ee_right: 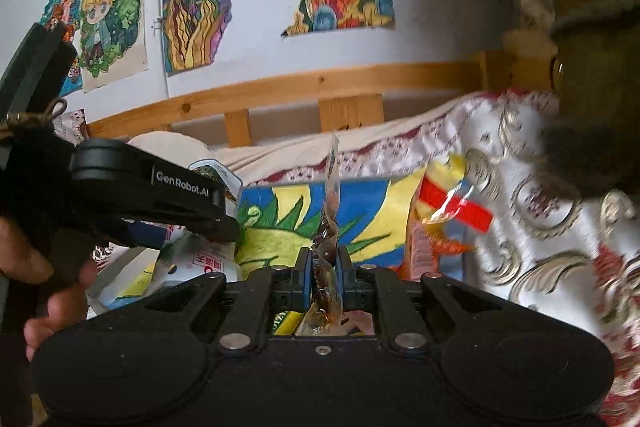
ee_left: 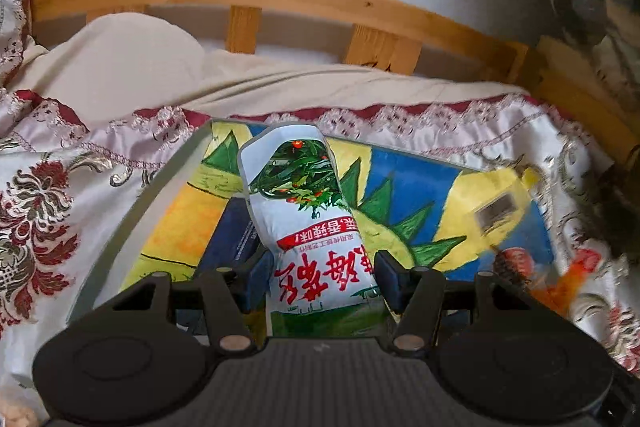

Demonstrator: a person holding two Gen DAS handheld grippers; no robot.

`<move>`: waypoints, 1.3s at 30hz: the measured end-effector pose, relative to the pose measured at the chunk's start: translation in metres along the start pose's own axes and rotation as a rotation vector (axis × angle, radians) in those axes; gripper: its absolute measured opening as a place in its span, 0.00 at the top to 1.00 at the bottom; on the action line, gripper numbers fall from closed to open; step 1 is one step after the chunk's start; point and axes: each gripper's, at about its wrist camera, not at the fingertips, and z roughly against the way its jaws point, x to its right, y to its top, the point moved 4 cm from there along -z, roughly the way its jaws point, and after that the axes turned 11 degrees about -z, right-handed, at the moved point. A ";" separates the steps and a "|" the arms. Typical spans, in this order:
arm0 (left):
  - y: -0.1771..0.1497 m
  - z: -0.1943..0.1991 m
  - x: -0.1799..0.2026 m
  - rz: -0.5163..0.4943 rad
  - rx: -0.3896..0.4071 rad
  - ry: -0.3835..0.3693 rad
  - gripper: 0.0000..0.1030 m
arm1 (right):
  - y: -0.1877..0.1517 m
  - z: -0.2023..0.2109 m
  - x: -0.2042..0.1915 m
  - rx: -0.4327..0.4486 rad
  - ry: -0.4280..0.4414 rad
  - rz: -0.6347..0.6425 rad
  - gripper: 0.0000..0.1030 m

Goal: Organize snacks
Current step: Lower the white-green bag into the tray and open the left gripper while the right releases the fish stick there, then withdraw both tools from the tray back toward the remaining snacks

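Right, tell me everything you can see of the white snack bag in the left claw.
The white plastic snack bag is a puffy, pillow-like pouch printed with green leaves and small red chillies at its far end, a red banner and large red Chinese characters in the middle, and a green strip at its near end. It points away from the camera, its print upside down in the left wrist view. The left claw grips it near the lower end, blue pads pressing both sides. It hangs over a colourful painted board lying on the bed.

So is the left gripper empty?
No, the left gripper has its jaws closed on a white packet with red writing and a green plant picture.
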 end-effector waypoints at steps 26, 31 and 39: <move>-0.010 -0.017 0.002 0.009 -0.013 0.011 0.18 | -0.013 -0.021 0.000 -0.058 -0.009 -0.033 0.74; -0.001 -0.001 -0.003 0.021 0.048 0.032 0.13 | -0.013 -0.020 -0.004 -0.058 -0.011 -0.021 0.59; 0.009 0.067 -0.026 0.106 0.233 0.129 0.01 | 0.016 0.007 -0.025 -0.042 0.045 -0.009 0.28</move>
